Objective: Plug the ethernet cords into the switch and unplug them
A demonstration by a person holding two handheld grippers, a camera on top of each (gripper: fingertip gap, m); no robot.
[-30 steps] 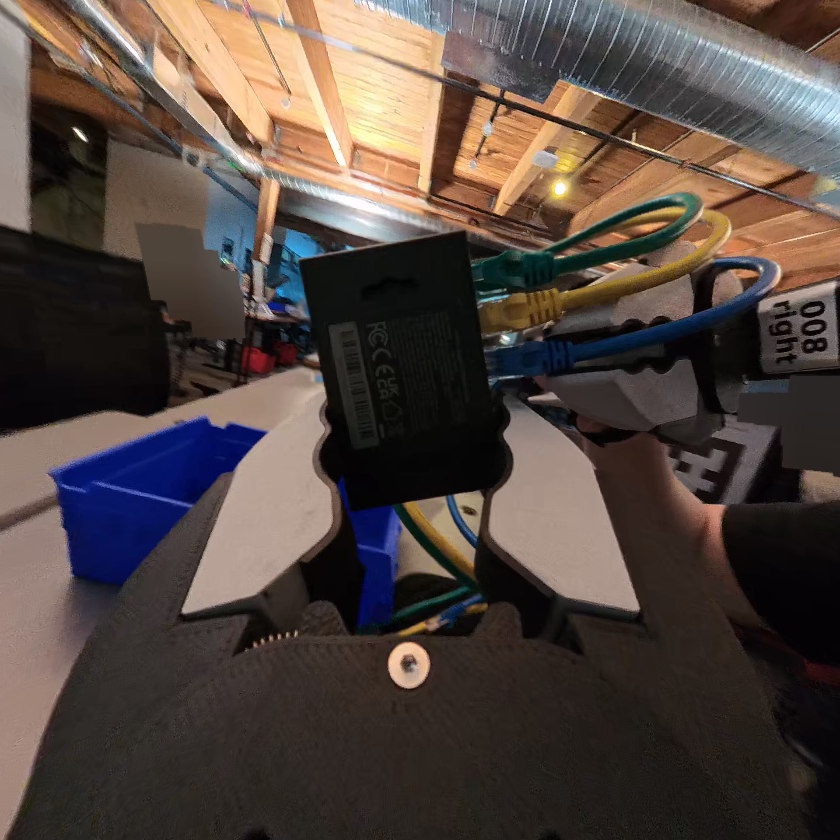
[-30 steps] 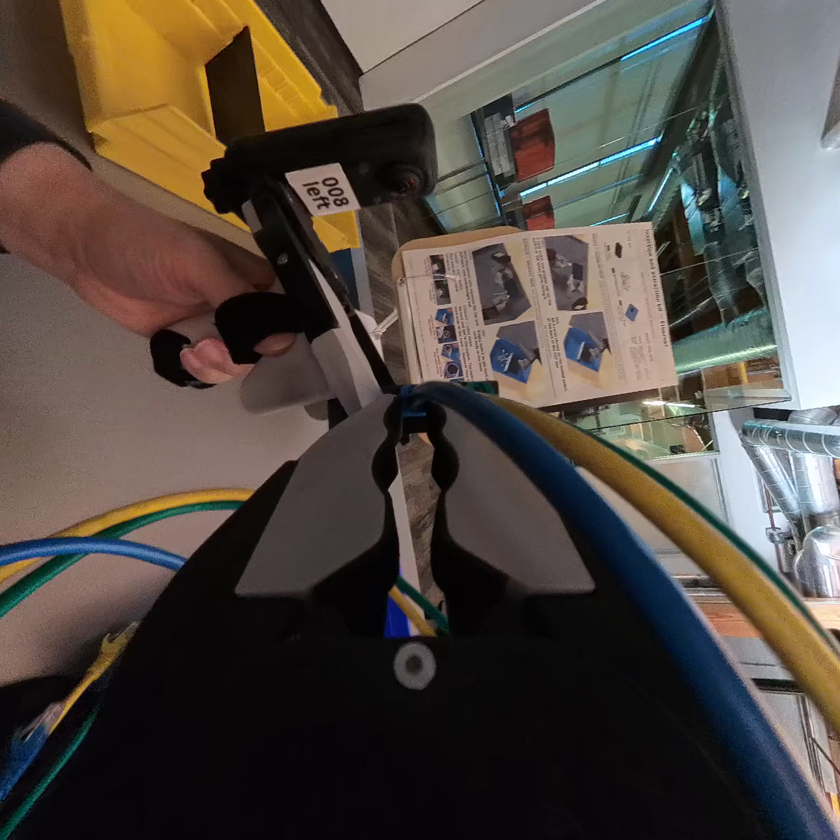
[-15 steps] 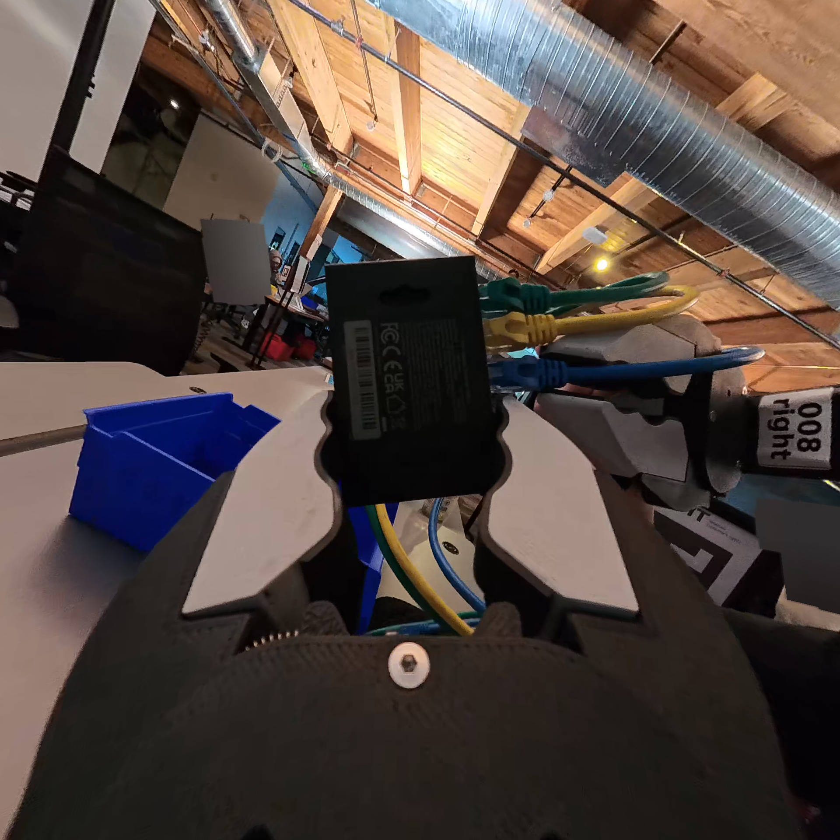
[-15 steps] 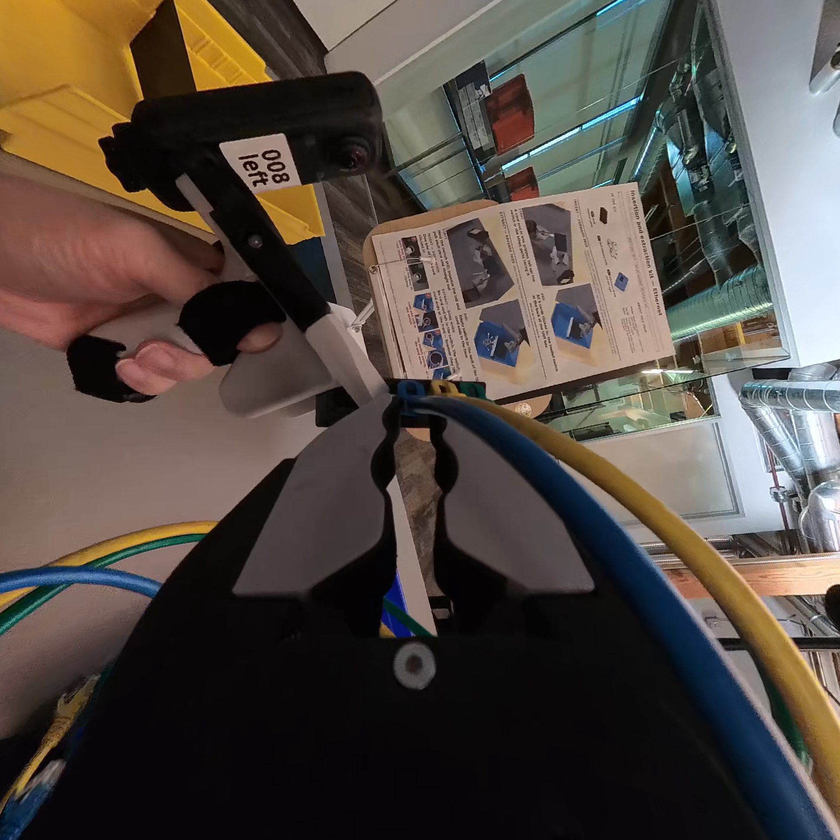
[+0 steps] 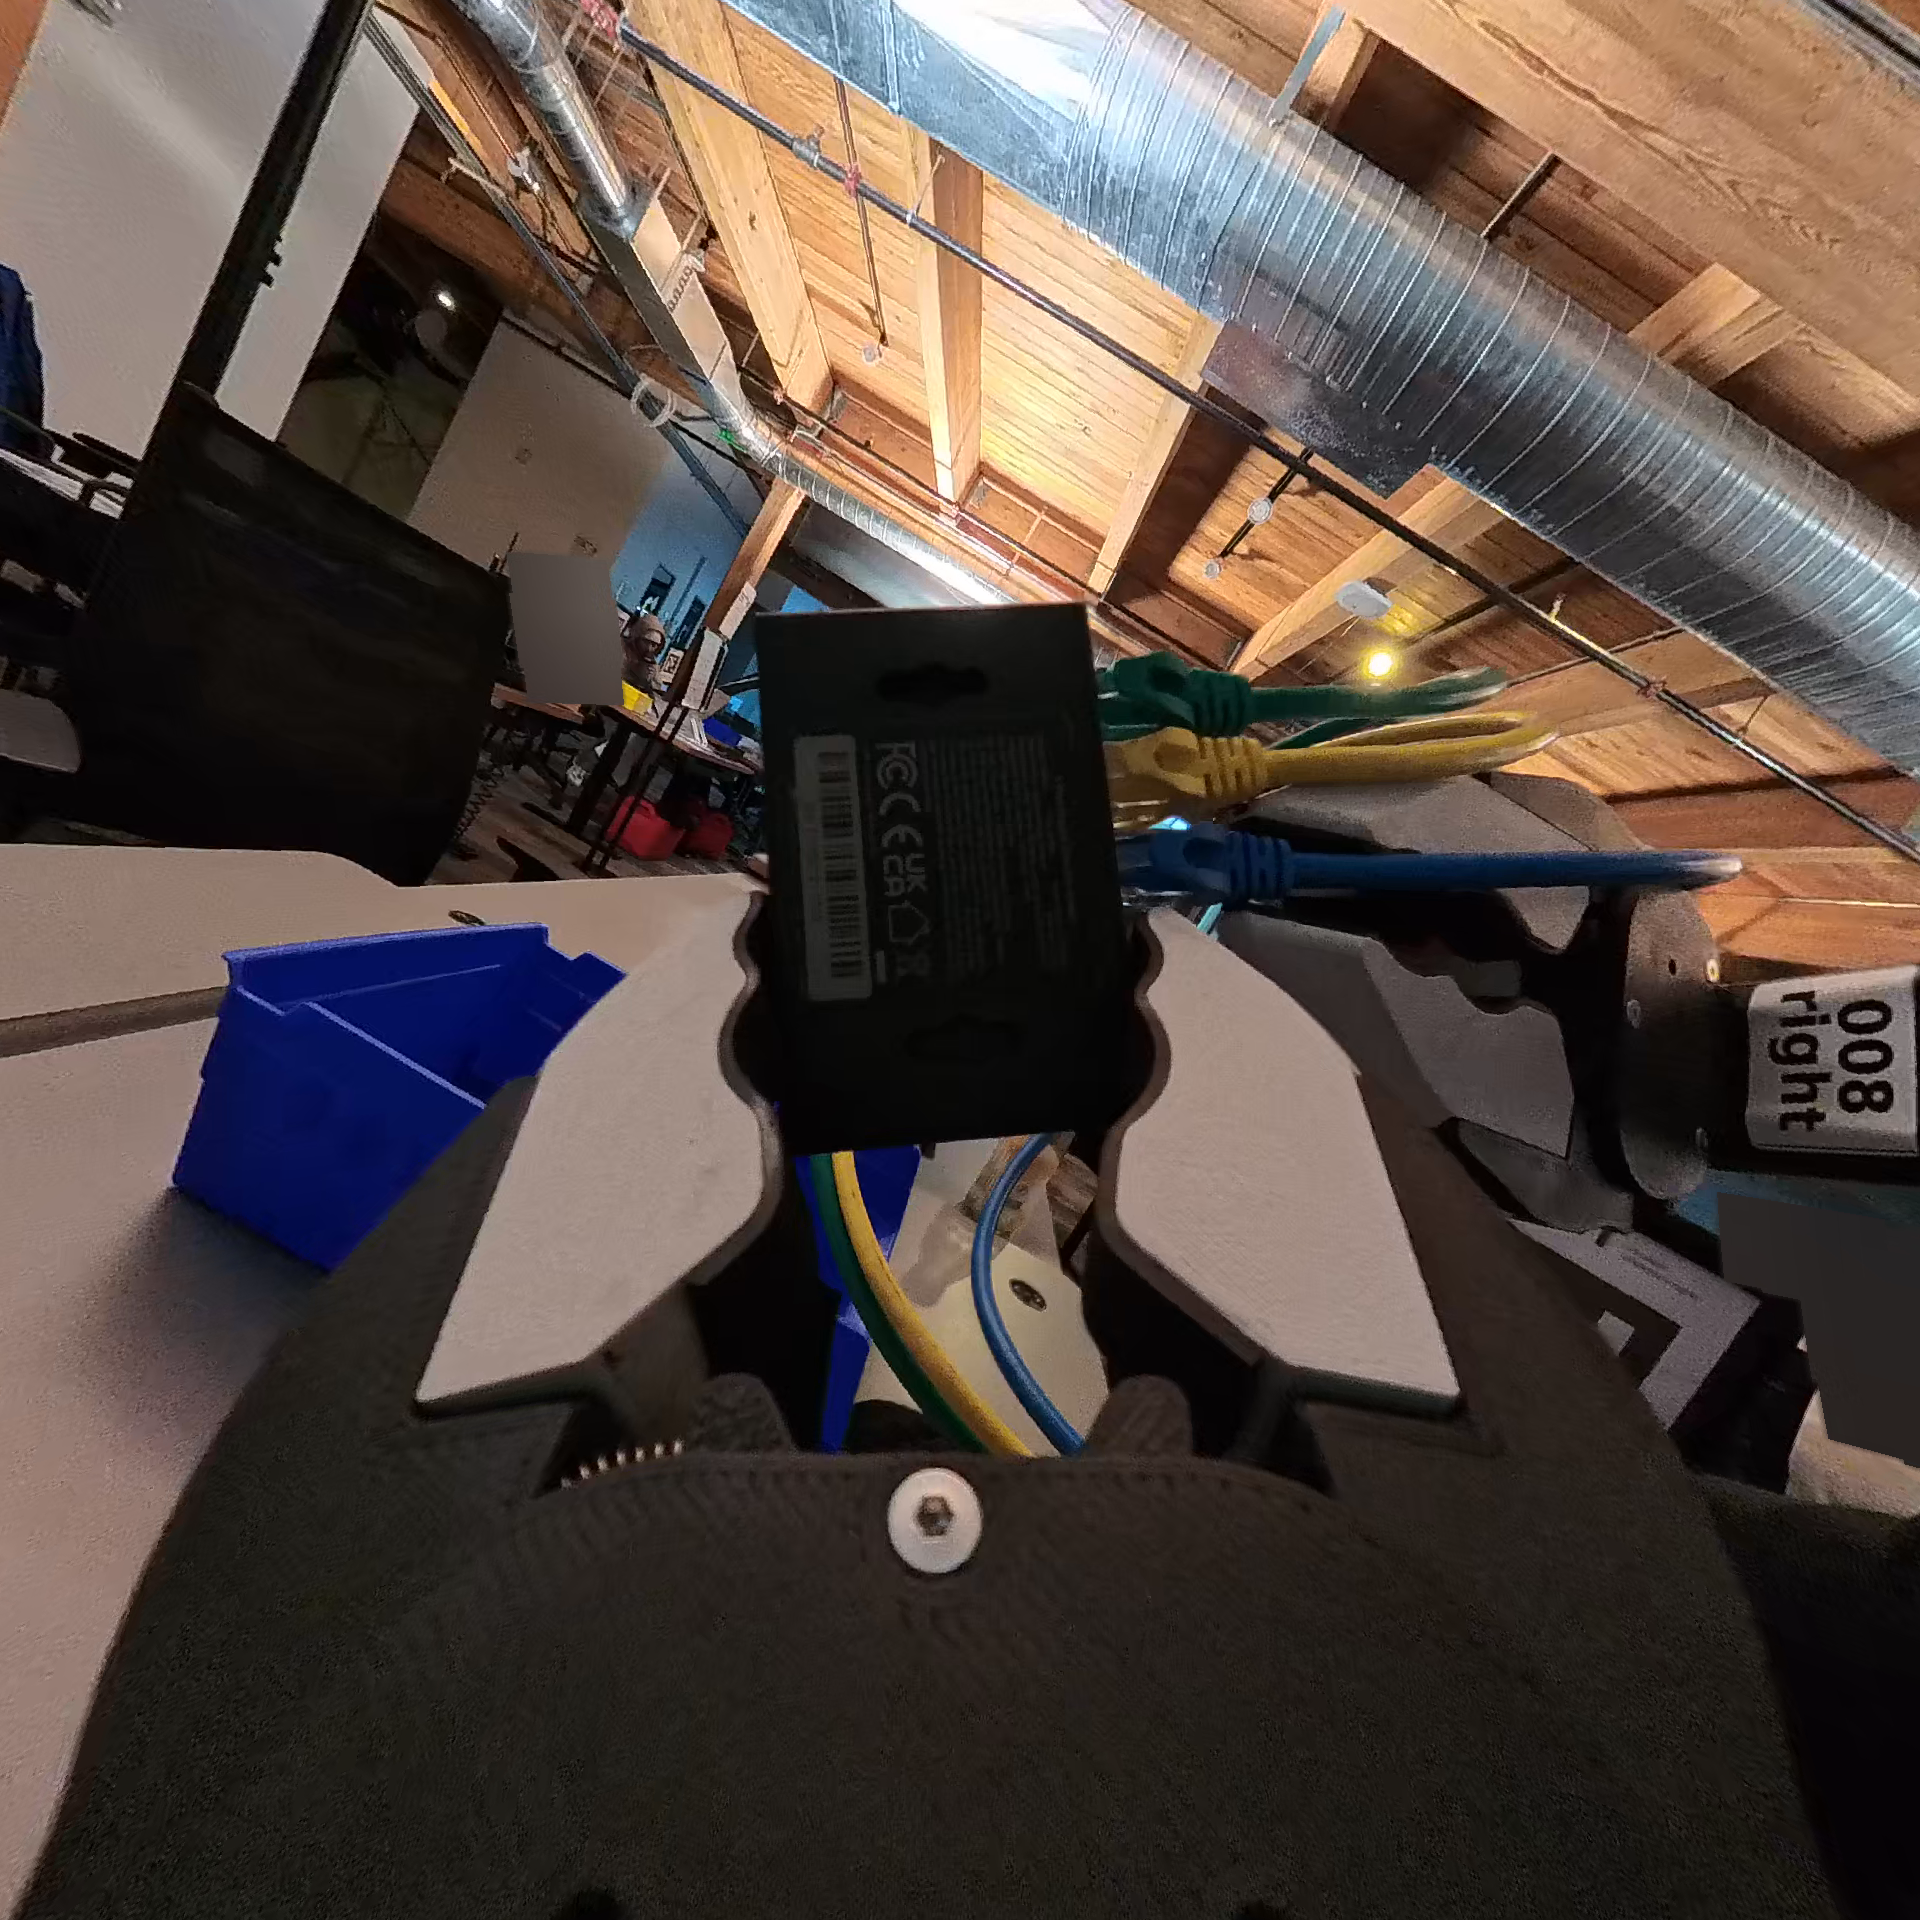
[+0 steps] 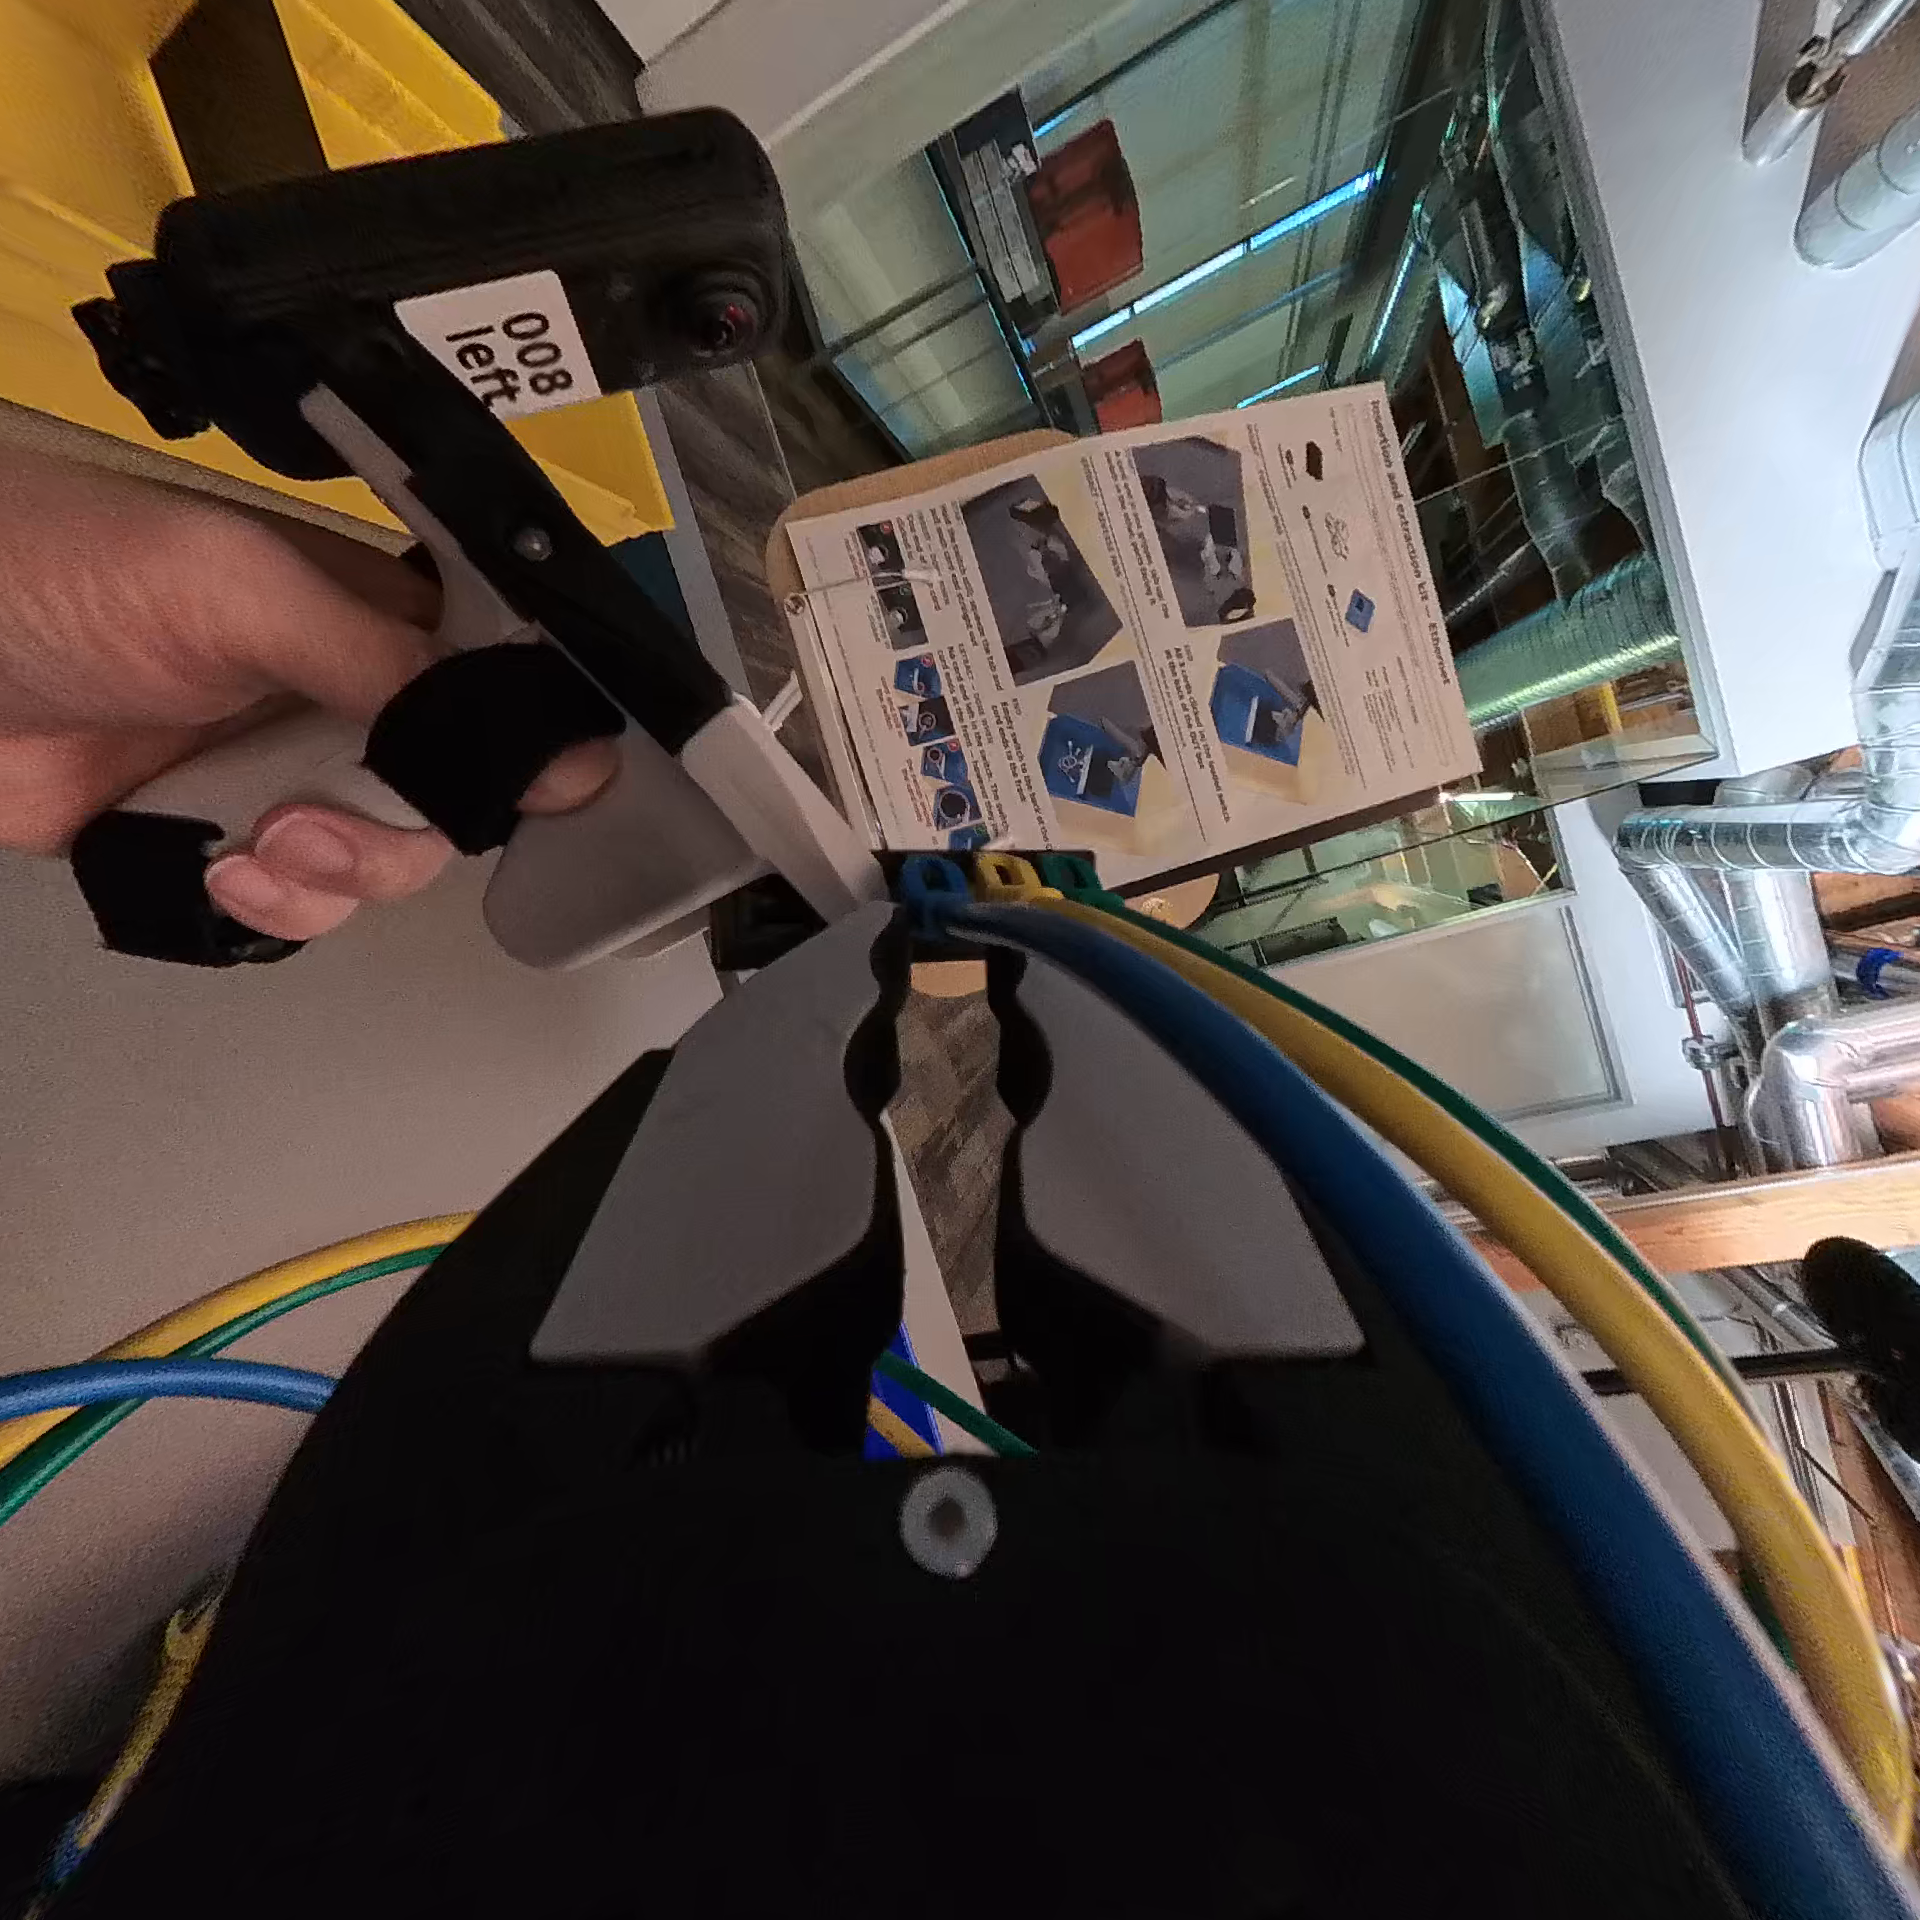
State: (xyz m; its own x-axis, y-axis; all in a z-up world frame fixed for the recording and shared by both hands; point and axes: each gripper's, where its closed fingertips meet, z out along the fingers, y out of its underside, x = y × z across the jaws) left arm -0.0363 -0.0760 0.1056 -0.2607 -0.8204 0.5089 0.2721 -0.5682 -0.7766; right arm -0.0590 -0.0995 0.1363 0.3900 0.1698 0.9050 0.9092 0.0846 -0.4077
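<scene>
My left tool (image 5: 940, 1023) clamps the black switch (image 5: 935, 873) aloft; green, yellow and blue cords (image 5: 1205, 868) sit plugged in its side. My right tool (image 6: 943, 971), released, stands just behind the blue plug; I'd pinch its latch, then pull straight.

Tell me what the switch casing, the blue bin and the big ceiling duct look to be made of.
Switch: matte black casing, probably metal or plastic; its flat, dull surface leaves that open. Blue bin: moulded plastic, slightly glossy, with uniform colour and thin walls. Ceiling duct: shiny silver sheet metal, with spiral seams and bright reflections.
</scene>
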